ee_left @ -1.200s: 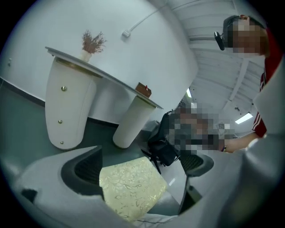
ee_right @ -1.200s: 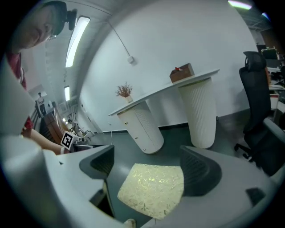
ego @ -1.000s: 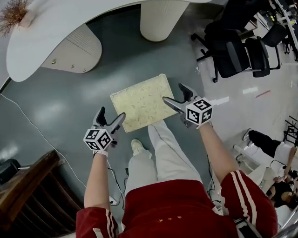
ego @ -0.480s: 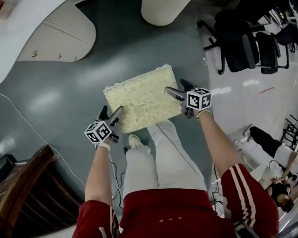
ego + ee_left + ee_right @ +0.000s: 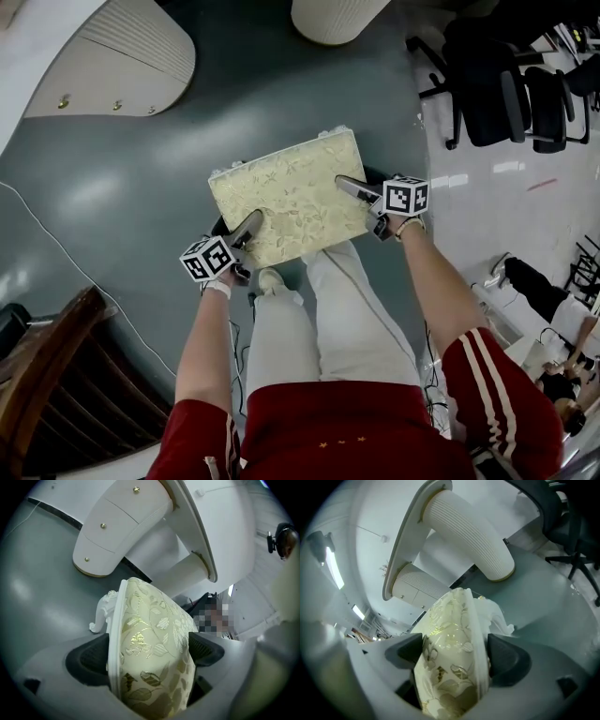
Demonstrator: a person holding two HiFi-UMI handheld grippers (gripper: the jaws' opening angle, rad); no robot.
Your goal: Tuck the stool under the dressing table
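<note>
Left gripper (image 5: 246,230) and right gripper (image 5: 349,186) flank the stool (image 5: 291,197) in the head view, dressing table (image 5: 103,66) well beyond; left gripper view: wide jaws clamp its cushion; right gripper view: jaws have just been closing, pads on the cushion; grasping seems done; next, slide it forward evenly.

Nothing legible anywhere: no words, numbers or brand marks. The closest to a sign is the black-and-white squares on the left marker cube (image 5: 207,259) at 8 o'clock and the right marker cube (image 5: 405,197) at 2 o'clock, which are patterns only (no letters). The gold leaves on the stool (image 5: 291,202) spell nothing either.
</note>
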